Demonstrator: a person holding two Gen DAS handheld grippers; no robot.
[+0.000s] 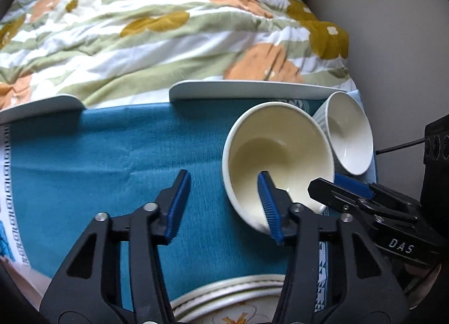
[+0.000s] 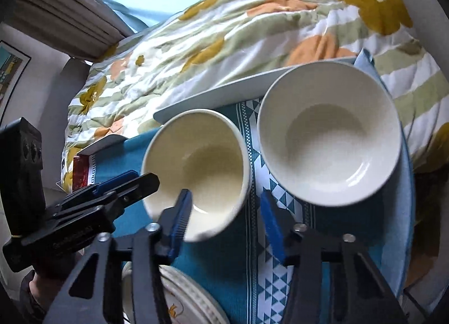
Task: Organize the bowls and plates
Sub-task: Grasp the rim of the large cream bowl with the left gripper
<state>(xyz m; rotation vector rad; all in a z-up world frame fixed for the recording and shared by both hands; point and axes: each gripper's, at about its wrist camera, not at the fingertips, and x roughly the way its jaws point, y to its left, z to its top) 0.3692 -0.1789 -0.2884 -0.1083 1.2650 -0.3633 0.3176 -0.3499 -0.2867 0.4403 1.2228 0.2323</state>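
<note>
A cream bowl [image 1: 280, 152] [image 2: 207, 161] sits on the blue cloth [image 1: 112, 161], with both grippers at its near rim. My left gripper [image 1: 223, 206] straddles the bowl's left wall: the right finger is inside and the left finger stands clear outside on the cloth. My right gripper [image 2: 227, 217] straddles the right wall, left finger inside and right finger outside over the patterned strip. Neither pair of pads clamps the wall. Each gripper shows in the other's view, the right gripper [image 1: 325, 183] and the left gripper [image 2: 146, 176]. A white bowl [image 2: 328, 133] [image 1: 350, 133] stands just right of the cream one.
A flower-patterned plate [image 1: 224, 298] [image 2: 179, 296] lies at the near edge under the grippers. The white bowl rests on a light blue round piece [image 2: 404, 183]. White raised table edges [image 1: 252, 89] border a floral quilt [image 1: 140, 29] behind. A wall is at the right.
</note>
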